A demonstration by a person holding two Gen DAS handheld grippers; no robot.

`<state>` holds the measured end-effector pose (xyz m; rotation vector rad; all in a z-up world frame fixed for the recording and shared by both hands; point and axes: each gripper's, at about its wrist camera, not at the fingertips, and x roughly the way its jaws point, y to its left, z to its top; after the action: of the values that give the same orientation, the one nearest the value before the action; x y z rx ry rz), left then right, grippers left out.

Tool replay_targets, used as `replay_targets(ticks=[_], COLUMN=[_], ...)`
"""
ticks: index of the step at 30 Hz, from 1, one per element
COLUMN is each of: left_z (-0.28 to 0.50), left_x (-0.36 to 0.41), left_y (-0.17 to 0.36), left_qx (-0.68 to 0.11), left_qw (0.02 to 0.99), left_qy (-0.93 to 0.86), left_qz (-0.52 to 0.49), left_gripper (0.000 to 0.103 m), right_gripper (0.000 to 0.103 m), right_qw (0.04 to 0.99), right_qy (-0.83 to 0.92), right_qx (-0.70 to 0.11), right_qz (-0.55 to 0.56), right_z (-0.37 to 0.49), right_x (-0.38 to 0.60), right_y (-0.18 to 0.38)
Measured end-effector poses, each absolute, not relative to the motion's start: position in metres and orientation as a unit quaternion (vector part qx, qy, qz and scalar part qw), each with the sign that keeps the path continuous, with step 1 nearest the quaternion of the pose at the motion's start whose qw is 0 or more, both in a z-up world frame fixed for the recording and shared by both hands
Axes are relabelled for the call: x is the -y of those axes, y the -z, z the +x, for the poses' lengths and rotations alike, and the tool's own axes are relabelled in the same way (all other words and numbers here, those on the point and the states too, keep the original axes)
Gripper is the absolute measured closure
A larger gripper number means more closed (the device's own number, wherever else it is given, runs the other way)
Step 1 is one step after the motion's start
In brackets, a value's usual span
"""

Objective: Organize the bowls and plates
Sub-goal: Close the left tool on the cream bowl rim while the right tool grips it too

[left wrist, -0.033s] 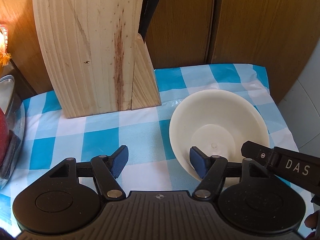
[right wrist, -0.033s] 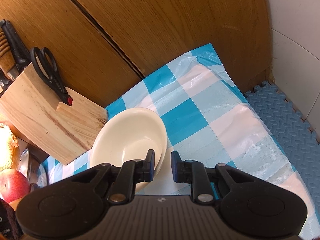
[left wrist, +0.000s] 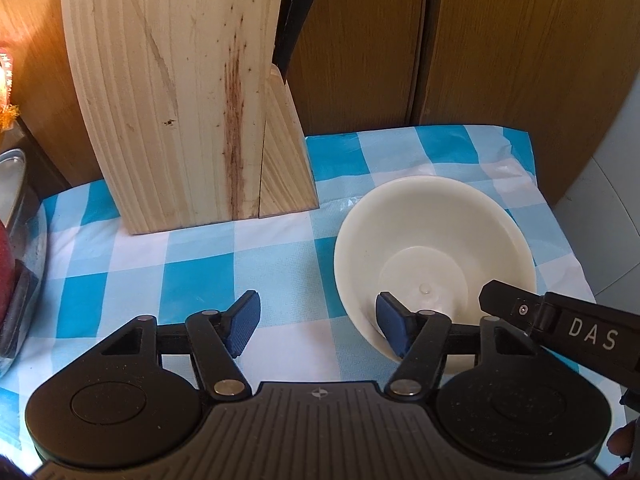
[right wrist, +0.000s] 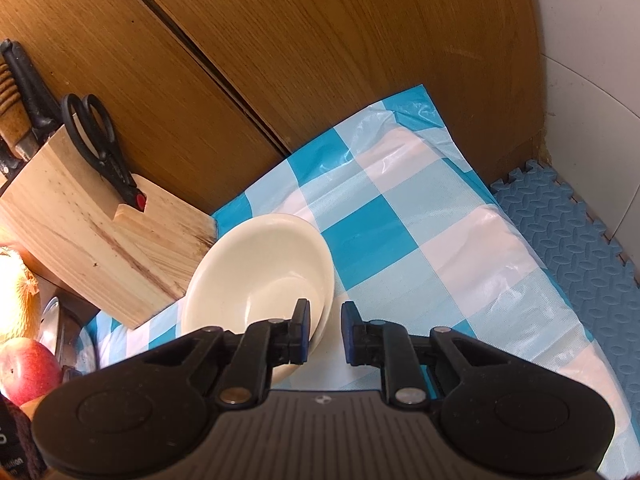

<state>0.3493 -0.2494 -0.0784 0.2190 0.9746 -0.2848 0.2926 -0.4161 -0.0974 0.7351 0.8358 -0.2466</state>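
The cream bowl (left wrist: 432, 232) sits upright on the table (left wrist: 200, 272), which is covered with a blue-and-white checked cloth. In the left wrist view the bowl lies at about 4 o'clock from the wooden knife block (left wrist: 180, 100), near it but not touching.

The left claw (left wrist: 318, 324) comes at the bowl from 6 o'clock. Its jaws have just been closing, yet they stand well apart: the right pad is inside the bowl, the left pad hangs over bare cloth, and the near rim lies between them ungripped.

The right claw (right wrist: 326, 334) reaches the bowl's rim from 4 o'clock in the left wrist view. Its jaws have also just been closing and are now narrow, though a slit of cloth shows between the pads. In its own view the left pad overlaps the bowl's inside and the right pad stays outside, so the rim is straddled, not pinched.

Black scissors (right wrist: 100, 140) stand in the block. A red apple (right wrist: 24, 368) shows at 8 o'clock in the right wrist view, and a blue foam mat (right wrist: 580, 240) at 3 o'clock.
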Motion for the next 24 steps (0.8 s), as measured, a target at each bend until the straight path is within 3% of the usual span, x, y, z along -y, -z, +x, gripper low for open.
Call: replay_targets(ticks=[9,14,18,24], left_z=[0.344,0.34,0.337,0.329], left_x=[0.256,0.257,0.259,0.259], left_y=[0.077,0.078,0.076,0.068], left_qx=[-0.466,-0.463,-0.463,-0.452], left_qw=[0.863,0.864,0.862,0.865], left_qy=[0.158,0.161,0.172,0.18], left_qz=[0.111,0.115,0.114,0.124], left_gripper=[0.058,0.061,0.072,0.072], right_gripper=[0.093,0.094,0.094,0.094], right_qw=[0.837,0.835,0.833,0.832], right_qy=[0.109,0.105,0.104,0.101], right_qx=[-0.4,-0.401,-0.403,-0.403], right_qz=[0.356,0.363,0.366,0.368], right_z=[0.292,0.291,0.29,0.285], right_x=[0.418,0.42,0.42,0.418], right_y=[0.098,0.097,0.097,0.092])
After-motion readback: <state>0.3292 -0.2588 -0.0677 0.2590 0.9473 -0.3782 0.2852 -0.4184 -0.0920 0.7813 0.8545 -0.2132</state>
